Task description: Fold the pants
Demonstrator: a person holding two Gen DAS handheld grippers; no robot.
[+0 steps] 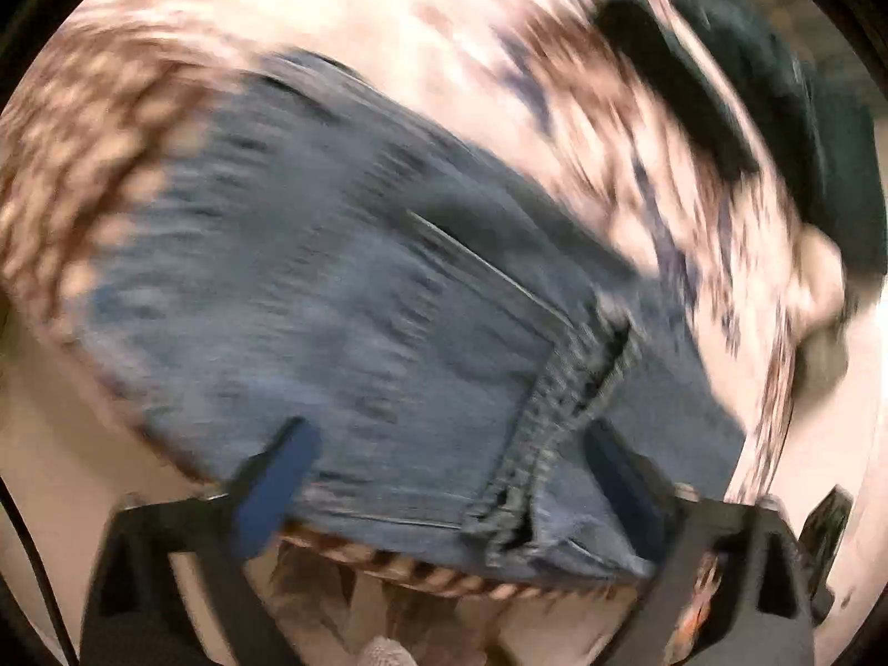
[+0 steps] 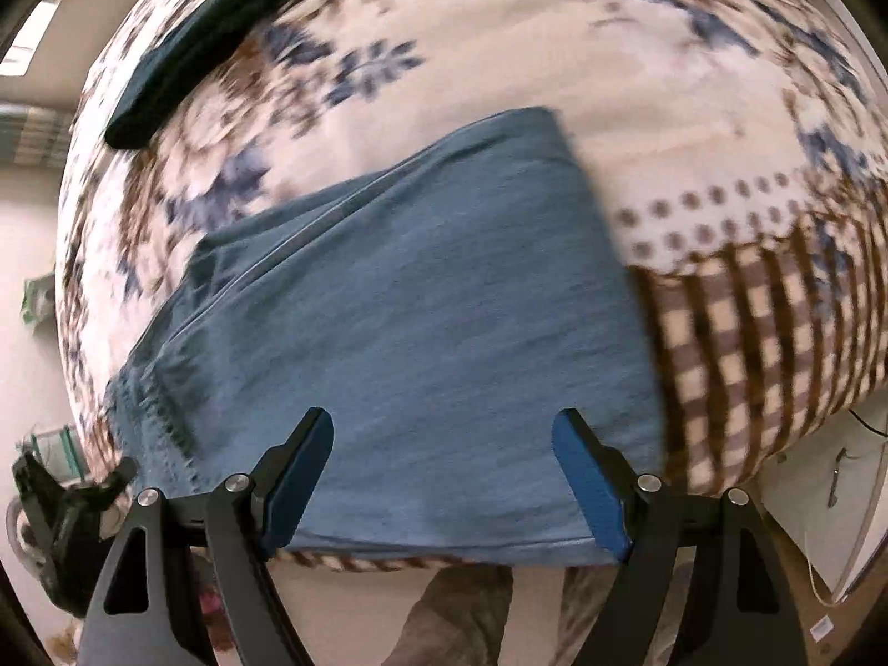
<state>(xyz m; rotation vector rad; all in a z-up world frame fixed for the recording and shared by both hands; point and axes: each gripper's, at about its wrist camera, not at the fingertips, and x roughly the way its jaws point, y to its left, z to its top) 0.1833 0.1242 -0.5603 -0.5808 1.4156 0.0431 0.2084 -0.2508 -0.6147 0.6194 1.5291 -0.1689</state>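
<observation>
in the left wrist view your left gripper (image 1: pixel 449 477) is hanging over the jeans (image 1: pixel 344 299) with its blue pads (image 1: pixel 275 485) spread wide and nothing pinched between them. the jeans are lying on the floral blanket (image 1: pixel 444 28), and a stitched hem (image 1: pixel 560 416) is sitting on the jeans just beside the right-hand pad. a dark garment (image 1: pixel 777 89) is lying well apart from the jeans, toward the far edge of the blanket. this view is blurring.

in the right wrist view your right gripper (image 2: pixel 444 477) is pointing down at the jeans (image 2: pixel 422 311) too, jaws standing wide, pads clear of the cloth. the jeans are lying folded flat on the blanket (image 2: pixel 555 44), their near edge at the blanket's edge. the dark garment (image 2: pixel 188 44) is resting well beyond the jeans.
</observation>
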